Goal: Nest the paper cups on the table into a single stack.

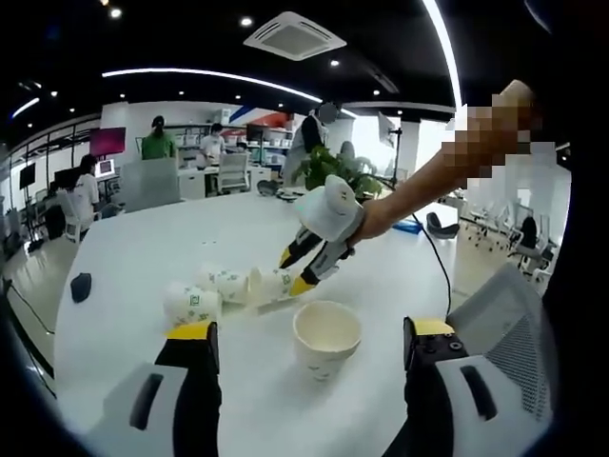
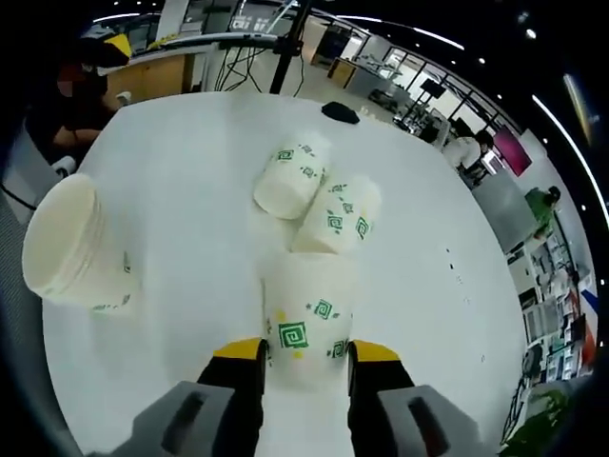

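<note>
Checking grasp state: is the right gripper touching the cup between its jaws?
Touching. In the right gripper view the right gripper has both yellow-tipped jaws pressed against the sides of the lying paper cup, with no gap on either side.

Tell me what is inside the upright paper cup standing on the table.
In the left gripper view the upright cup shows a bare pale inner wall with nothing visible inside. Its bottom is hidden by the near rim, so a nested cup cannot be ruled out.

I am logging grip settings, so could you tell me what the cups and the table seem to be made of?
Cups: apparently thin paper, matte off-white with printed green squares; the upright cup shows a rolled rim. Table: smooth white top with a slight sheen, probably laminate; material unconfirmed.
</note>
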A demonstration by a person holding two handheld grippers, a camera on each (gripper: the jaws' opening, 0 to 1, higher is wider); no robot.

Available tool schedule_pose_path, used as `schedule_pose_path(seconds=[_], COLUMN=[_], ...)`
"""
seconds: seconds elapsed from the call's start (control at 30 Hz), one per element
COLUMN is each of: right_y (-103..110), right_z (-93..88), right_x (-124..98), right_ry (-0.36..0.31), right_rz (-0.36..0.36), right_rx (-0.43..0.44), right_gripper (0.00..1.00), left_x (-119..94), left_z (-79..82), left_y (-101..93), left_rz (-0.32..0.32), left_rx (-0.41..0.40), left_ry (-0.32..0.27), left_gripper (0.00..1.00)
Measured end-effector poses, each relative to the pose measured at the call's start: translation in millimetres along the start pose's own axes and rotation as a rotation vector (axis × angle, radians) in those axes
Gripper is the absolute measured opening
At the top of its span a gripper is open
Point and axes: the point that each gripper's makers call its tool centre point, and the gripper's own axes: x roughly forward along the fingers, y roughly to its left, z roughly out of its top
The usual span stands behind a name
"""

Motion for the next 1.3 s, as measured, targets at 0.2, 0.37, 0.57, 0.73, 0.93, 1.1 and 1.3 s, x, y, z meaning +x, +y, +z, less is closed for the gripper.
schedule_pose_path(seconds=[0.2, 0.37, 0.57, 0.73, 0.93, 1.1, 1.3], right_y=[4.7, 11.4, 23.1, 31.1, 43.6, 58.3, 72.3], right_z=[1.8, 11.8, 27.2, 39.0, 52.8, 60.3, 67.4], right_x=[-11.6, -26.1, -40.2, -54.2, -80.9, -99.1, -113.8], right_ry=[-0.04, -0.107, -0.197, -0.264, -0.339, -0.379, -0.41], right_rz=[-0.011, -0.024, -0.033, -0.042, -0.053, -0.048, -0.034], right_rx=[0.015, 0.021, 0.002, 0.029, 0.037, 0.006, -0.021], right_gripper=[0.31, 0.31, 0.31, 0.31, 0.31, 0.31, 0.31], left_x=[3.6, 6.9, 11.5, 14.6, 15.4, 17.5, 20.3], left_z=[1.3, 5.6, 14.6, 20.4, 27.7, 29.9, 32.1], left_y=[0.4, -2.4, -5.4, -6.1, -9.2, -9.6, -12.1], left_rz=[-0.016, -0.044, -0.072, -0.08, -0.092, -0.094, -0.103], left_rx=[0.003, -0.016, -0.028, -0.032, -0.037, -0.033, -0.021], left_ry=[0.001, -0.011, -0.035, -0.043, -0.068, -0.07, -0.069], left_gripper=[0.75, 0.69, 0.59, 0.51, 0.47, 0.44, 0.39])
